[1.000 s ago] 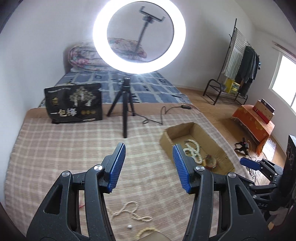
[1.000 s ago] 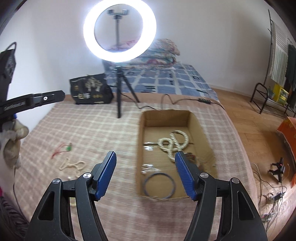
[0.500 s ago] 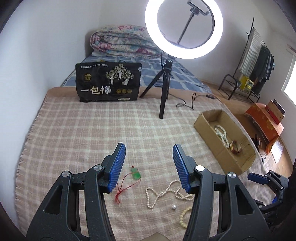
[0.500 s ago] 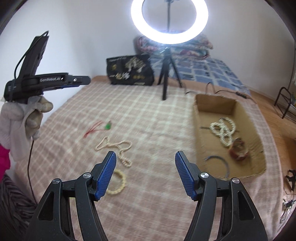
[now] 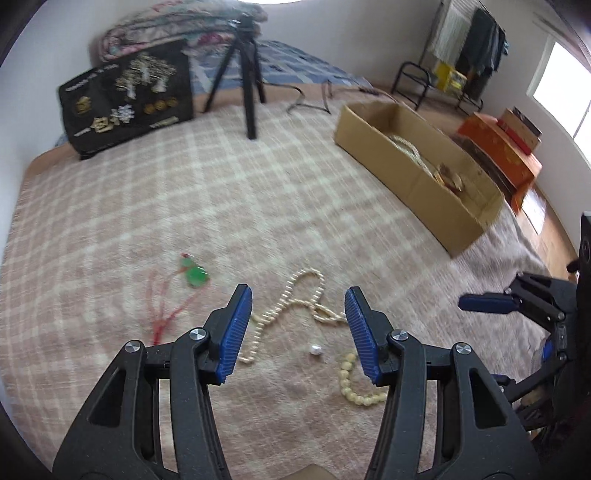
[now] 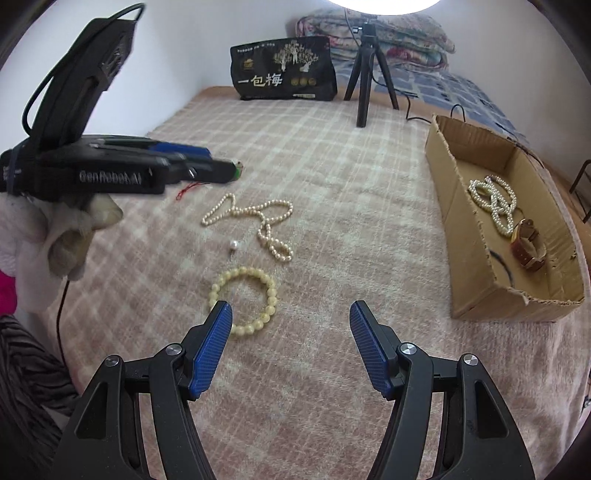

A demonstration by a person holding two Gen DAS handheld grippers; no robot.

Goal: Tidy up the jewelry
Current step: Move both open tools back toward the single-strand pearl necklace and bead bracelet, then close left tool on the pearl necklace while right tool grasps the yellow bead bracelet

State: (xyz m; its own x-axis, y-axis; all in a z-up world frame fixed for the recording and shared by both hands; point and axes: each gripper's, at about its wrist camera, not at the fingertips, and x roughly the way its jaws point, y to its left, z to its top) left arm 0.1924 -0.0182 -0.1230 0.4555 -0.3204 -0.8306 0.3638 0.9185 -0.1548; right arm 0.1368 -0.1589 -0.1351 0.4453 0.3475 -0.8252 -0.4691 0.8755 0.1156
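Observation:
A pearl necklace (image 5: 295, 306) (image 6: 258, 218), a loose pearl (image 5: 316, 349) (image 6: 233, 244), a yellow bead bracelet (image 5: 351, 384) (image 6: 245, 299) and a green pendant on red cord (image 5: 194, 275) lie on the checked blanket. My left gripper (image 5: 298, 317) is open and empty, low over the necklace; it also shows in the right wrist view (image 6: 207, 162). My right gripper (image 6: 291, 325) is open and empty, just right of the bracelet; it also shows in the left wrist view (image 5: 487, 302). A cardboard box (image 5: 417, 181) (image 6: 461, 206) holds a pearl necklace (image 6: 493, 199), a watch (image 6: 526, 243) and a dark ring.
A ring light tripod (image 5: 249, 74) (image 6: 365, 74) and a black bag (image 5: 129, 99) (image 6: 284, 70) stand at the blanket's far edge, with a cable (image 5: 310, 99) behind the box. Folded quilts (image 6: 406, 33), a clothes rack (image 5: 454, 55) and an orange box (image 5: 498, 147) lie beyond.
Both grippers have swung left and tilted down from the box toward the loose jewelry and come lower and closer to it. Both stay open.

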